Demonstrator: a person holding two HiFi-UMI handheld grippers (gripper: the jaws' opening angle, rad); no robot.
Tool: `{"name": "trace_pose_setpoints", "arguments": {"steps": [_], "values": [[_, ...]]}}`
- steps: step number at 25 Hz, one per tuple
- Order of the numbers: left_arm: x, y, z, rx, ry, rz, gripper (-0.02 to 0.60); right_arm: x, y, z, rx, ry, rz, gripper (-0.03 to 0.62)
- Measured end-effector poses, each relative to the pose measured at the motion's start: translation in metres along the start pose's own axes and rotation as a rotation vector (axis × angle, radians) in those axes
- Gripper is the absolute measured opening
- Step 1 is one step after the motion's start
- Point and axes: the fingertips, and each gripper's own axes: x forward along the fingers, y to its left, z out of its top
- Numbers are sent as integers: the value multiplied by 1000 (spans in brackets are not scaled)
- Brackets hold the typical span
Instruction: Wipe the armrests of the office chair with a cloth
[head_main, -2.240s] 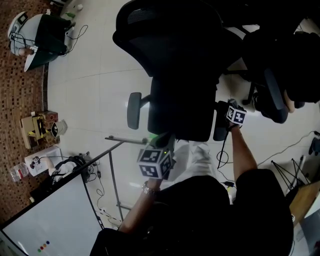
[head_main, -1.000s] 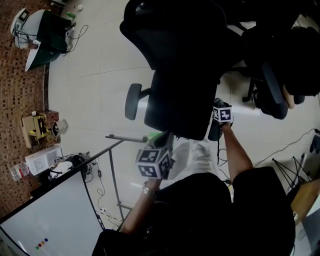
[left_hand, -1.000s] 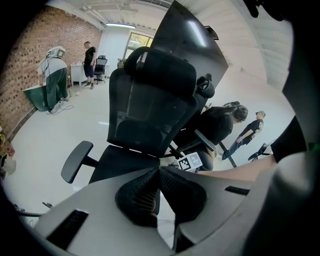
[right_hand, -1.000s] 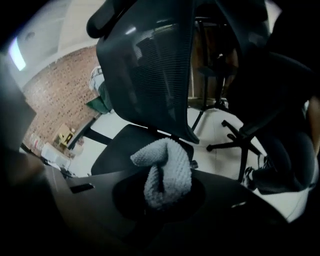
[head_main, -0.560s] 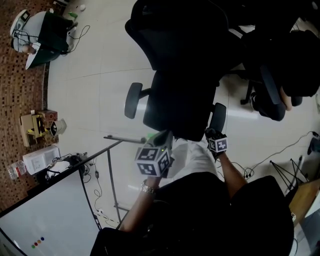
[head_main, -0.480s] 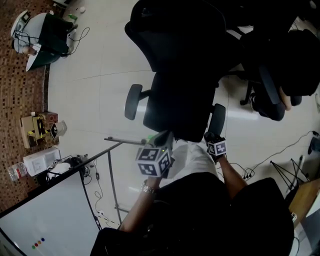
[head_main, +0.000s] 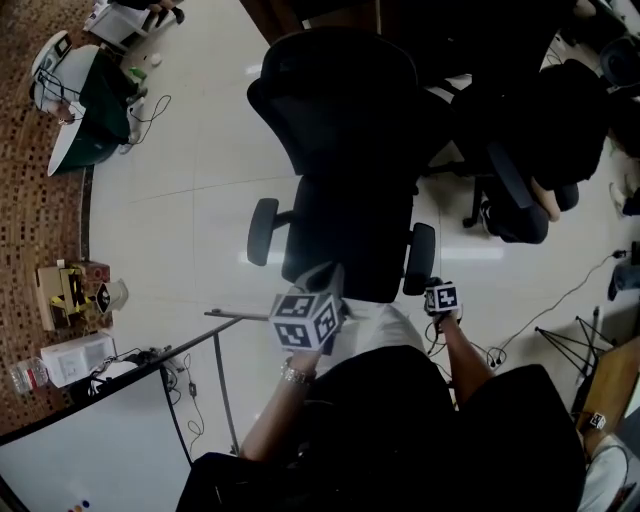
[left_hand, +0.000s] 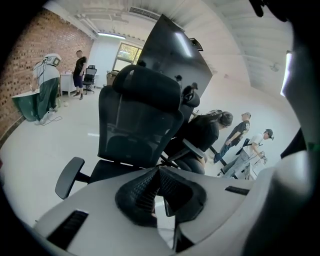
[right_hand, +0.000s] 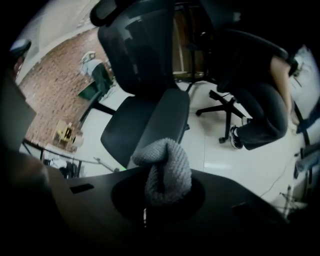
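A glossy pale tiled floor (head_main: 190, 180) spreads under the black mesh-backed office chair (head_main: 345, 150), whose tall curved back is see-through netting and whose seat is a broad dark pad. On the far right a second dark swivel chair (head_main: 505, 185) carries a seated person (head_main: 545, 100), partly cut off by the edge. The chair's two padded black armrests are long rounded ovals, the left armrest (head_main: 263, 231) standing clear and the right armrest (head_main: 420, 258) nearer the tools. The right claw (right_hand: 159, 197) is clenched on a grey knitted cloth (right_hand: 165, 167), bunched into a soft ribbed lump that hides the tips. The cloth sits just at the near end of the right armrest; contact cannot be made out. The left claw (left_hand: 156, 172) is closed on nothing, ribbed pads pressed together, held near the seat's front edge.
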Motion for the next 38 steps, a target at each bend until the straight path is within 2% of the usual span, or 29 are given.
{"name": "trace_pose_setpoints", "arguments": {"steps": [3,5,7,11,15,18,21,27,35,38], "values": [[-10,7,10,8,-31,-17,-5,-45,14,51,162,-155,16,20],[-15,15,17,16,-50,-20,-5,-78,46,93,178,-244,38,20],[-21,23,21,24,-63,-20,-5,-111,92,131,130,-299,60,20],[-36,38,27,30,-95,-15,-5,-188,204,201,-48,-442,148,20],[-50,49,35,46,-118,-17,-5,-267,292,248,-152,-604,195,20],[-59,54,40,66,-131,-16,-5,-309,337,251,-191,-678,171,20],[-69,54,36,70,-142,-24,-5,-330,365,229,-190,-718,135,20],[-74,31,31,72,-162,-83,-5,-327,372,192,-187,-718,88,20],[-89,31,58,130,-209,-59,-5,-346,398,214,-246,-804,121,20],[-87,33,57,138,-206,-42,-5,-349,402,217,-263,-809,146,20]]}}
